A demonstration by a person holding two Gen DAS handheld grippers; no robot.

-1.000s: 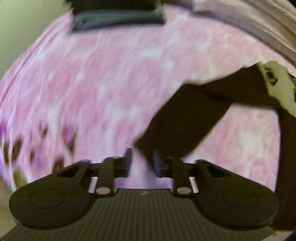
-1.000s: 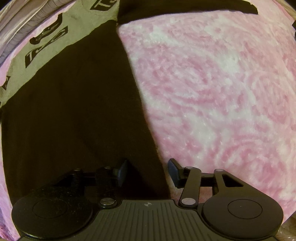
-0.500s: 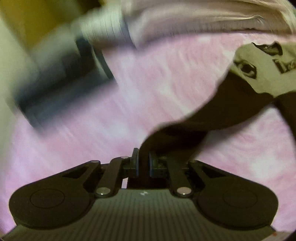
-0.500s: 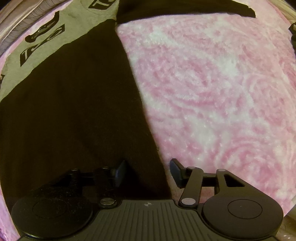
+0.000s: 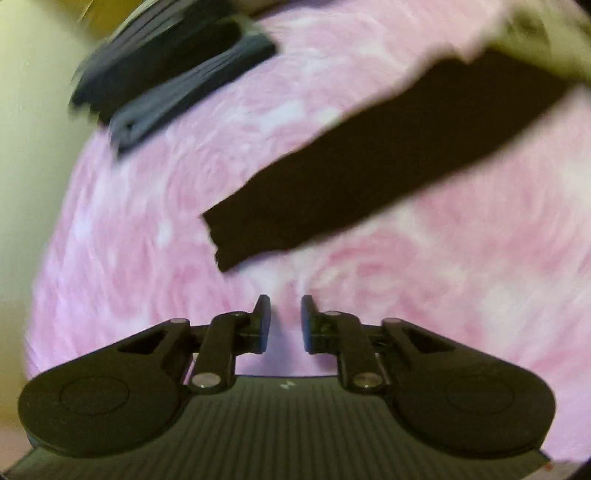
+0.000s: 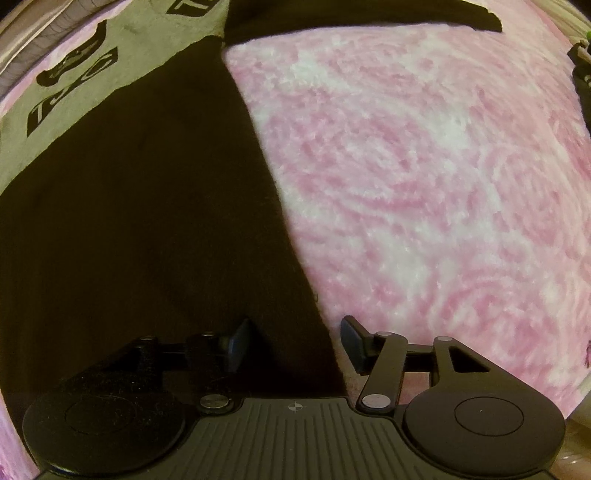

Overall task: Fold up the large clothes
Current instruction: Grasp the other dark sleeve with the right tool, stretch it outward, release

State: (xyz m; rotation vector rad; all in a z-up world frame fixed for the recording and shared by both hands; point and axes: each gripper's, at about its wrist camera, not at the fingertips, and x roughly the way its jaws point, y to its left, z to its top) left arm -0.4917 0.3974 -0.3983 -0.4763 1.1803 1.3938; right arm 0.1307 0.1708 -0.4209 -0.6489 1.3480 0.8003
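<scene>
A large black garment (image 6: pixel 147 221) with a grey printed panel (image 6: pixel 110 66) lies flat on a pink blanket (image 6: pixel 424 184). My right gripper (image 6: pixel 295 339) points down over the garment's right edge. It is open, and the edge lies between the fingers without being pressed. One black sleeve (image 6: pixel 369 14) runs along the top of that view. In the left wrist view the other black sleeve (image 5: pixel 369 177) lies stretched out on the blanket (image 5: pixel 147 240). My left gripper (image 5: pixel 284 317) hangs just short of the sleeve's end, its jaws opening with nothing between them.
A folded dark blue-grey garment (image 5: pixel 177 74) lies at the blanket's far left, near a pale wall (image 5: pixel 29 147). A dark object (image 6: pixel 581 70) shows at the right edge of the right wrist view. Striped fabric (image 6: pixel 22 55) borders the blanket at the top left.
Half a second ago the left gripper was shut on the sleeve's end; now it has let go and drawn back, and the sleeve lies flat. The right gripper stayed put, its jaws slightly wider.
</scene>
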